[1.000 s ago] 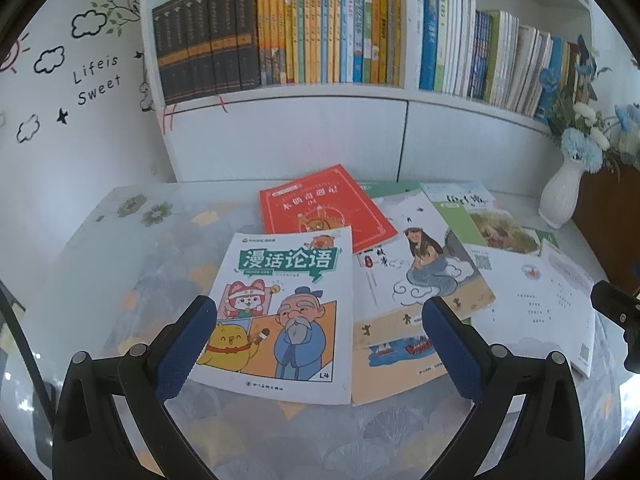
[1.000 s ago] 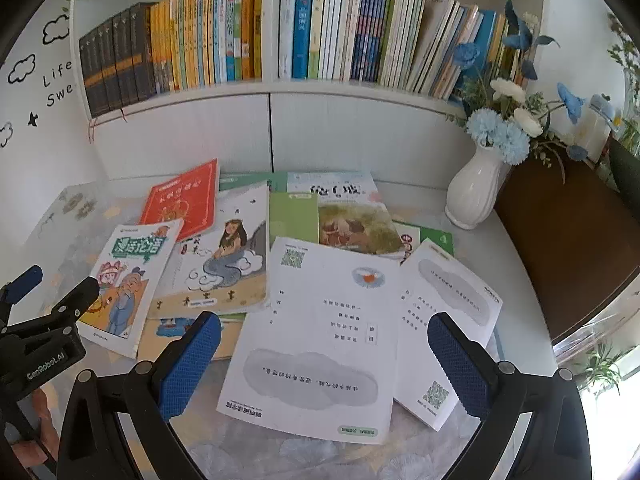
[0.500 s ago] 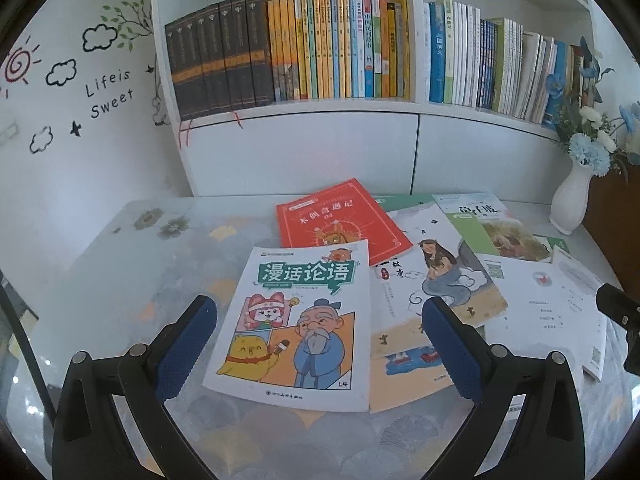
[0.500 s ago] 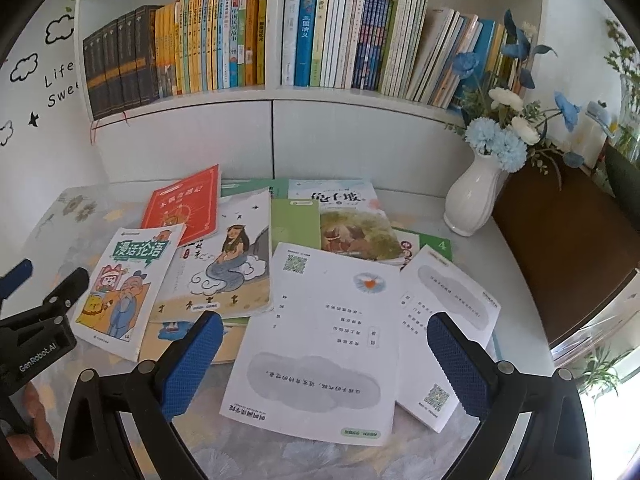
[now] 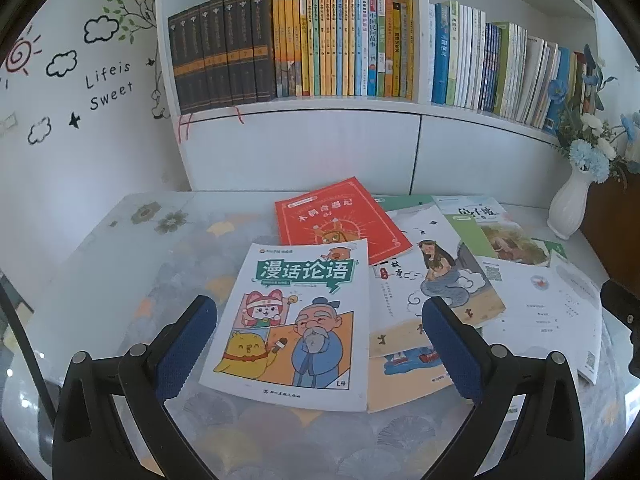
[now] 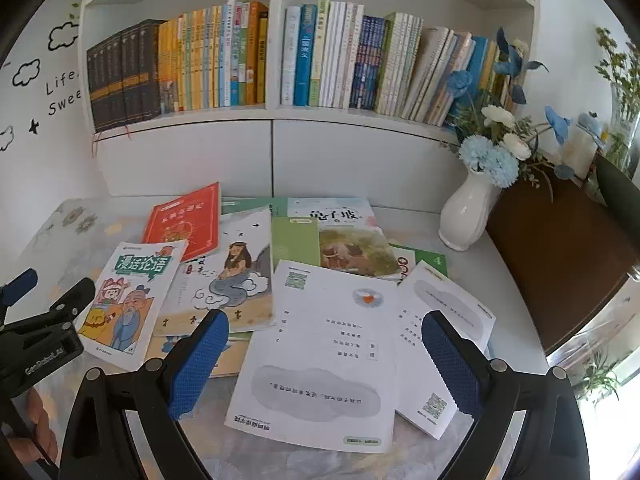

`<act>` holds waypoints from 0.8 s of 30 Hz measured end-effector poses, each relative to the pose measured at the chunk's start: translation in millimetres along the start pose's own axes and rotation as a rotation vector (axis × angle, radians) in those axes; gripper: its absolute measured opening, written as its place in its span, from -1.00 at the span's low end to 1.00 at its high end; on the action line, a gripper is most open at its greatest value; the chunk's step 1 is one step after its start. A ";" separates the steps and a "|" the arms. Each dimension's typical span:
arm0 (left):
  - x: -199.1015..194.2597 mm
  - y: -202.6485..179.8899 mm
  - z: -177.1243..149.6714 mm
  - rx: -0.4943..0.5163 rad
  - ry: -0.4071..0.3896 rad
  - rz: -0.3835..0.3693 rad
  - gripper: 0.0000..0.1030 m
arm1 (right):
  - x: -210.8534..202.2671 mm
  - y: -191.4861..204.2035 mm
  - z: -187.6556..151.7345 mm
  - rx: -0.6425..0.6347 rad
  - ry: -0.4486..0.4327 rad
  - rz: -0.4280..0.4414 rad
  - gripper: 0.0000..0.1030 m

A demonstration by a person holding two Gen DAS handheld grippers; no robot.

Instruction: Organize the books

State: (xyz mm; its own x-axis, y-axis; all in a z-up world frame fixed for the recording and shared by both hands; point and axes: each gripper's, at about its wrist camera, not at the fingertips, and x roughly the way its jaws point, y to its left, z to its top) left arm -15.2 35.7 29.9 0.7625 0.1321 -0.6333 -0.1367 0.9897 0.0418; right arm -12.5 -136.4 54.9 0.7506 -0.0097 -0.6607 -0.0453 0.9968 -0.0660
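Left wrist view: the left hand-held gripper (image 5: 318, 344) hangs wide open and empty above the cartoon-cover book (image 5: 294, 320), which lies flat near the worktop's (image 5: 120, 264) front edge, partly over the red book (image 5: 340, 220) and the mermaid-cover book (image 5: 436, 276). Being topmost, it looks the best first pick; slide one finger under its free left edge rather than pinching down onto the cover.

Right wrist view: the right hand-held gripper (image 6: 324, 354) is equally spread and empty over a white booklet (image 6: 324, 352) toward the front right. Beside it a smaller white booklet (image 6: 444, 332) overlaps; take the upper one first.
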 end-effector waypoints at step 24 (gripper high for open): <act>9.0 -5.1 0.1 0.011 0.044 -0.021 0.99 | 0.5 -7.4 -0.4 0.032 0.001 0.022 0.89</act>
State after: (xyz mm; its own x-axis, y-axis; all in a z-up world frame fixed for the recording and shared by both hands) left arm -7.6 31.8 24.1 0.7368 0.1091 -0.6672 -0.1138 0.9928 0.0367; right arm -12.0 -143.9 54.8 0.7490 0.0121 -0.6625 -0.0406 0.9988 -0.0276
